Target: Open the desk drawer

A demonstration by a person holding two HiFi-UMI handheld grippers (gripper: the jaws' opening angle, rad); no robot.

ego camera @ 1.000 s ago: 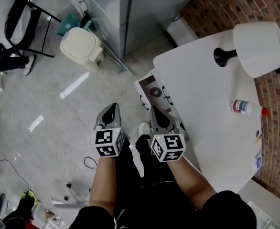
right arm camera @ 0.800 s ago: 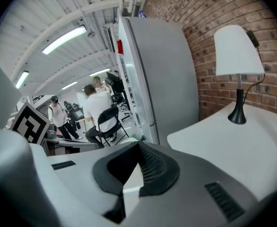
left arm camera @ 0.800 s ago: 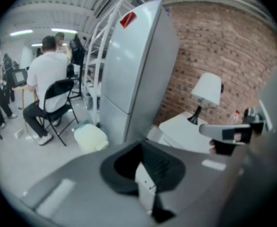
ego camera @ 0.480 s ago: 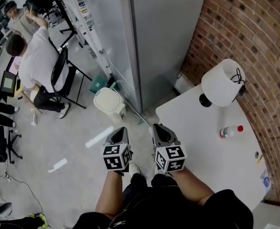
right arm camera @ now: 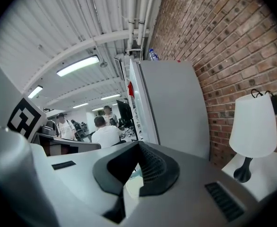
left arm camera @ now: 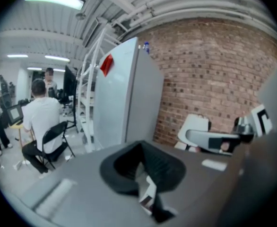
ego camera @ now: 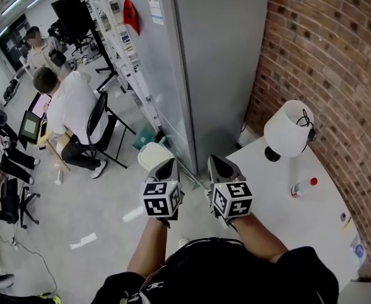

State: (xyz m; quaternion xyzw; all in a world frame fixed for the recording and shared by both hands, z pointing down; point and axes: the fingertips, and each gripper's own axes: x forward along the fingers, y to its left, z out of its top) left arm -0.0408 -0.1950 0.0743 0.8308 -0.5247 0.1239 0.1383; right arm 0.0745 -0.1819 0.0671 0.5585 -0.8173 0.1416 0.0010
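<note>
In the head view the white desk [ego camera: 280, 195] stands at the right against the brick wall. Its drawer is hidden below my arms. My left gripper [ego camera: 166, 166] and right gripper [ego camera: 219, 163] are held side by side in the air, left of the desk's near corner, pointing roughly level at the grey cabinet. Both are shut with nothing between the jaws. The left gripper view shows its shut jaws [left arm camera: 145, 174] with the right gripper's body beside them. The right gripper view shows its shut jaws [right arm camera: 131, 171] and the white lamp [right arm camera: 252, 126].
A white lamp [ego camera: 289, 128] and a small red-capped bottle [ego camera: 302, 187] stand on the desk. A tall grey cabinet [ego camera: 204, 75] rises ahead, with a cream bin [ego camera: 152, 156] at its foot. A person sits on a black chair [ego camera: 71, 109] at the left.
Both grippers rose together, still shut. The head view tilted up from the floor and desk front to the room; the open drawer seen a second ago has left the picture.
</note>
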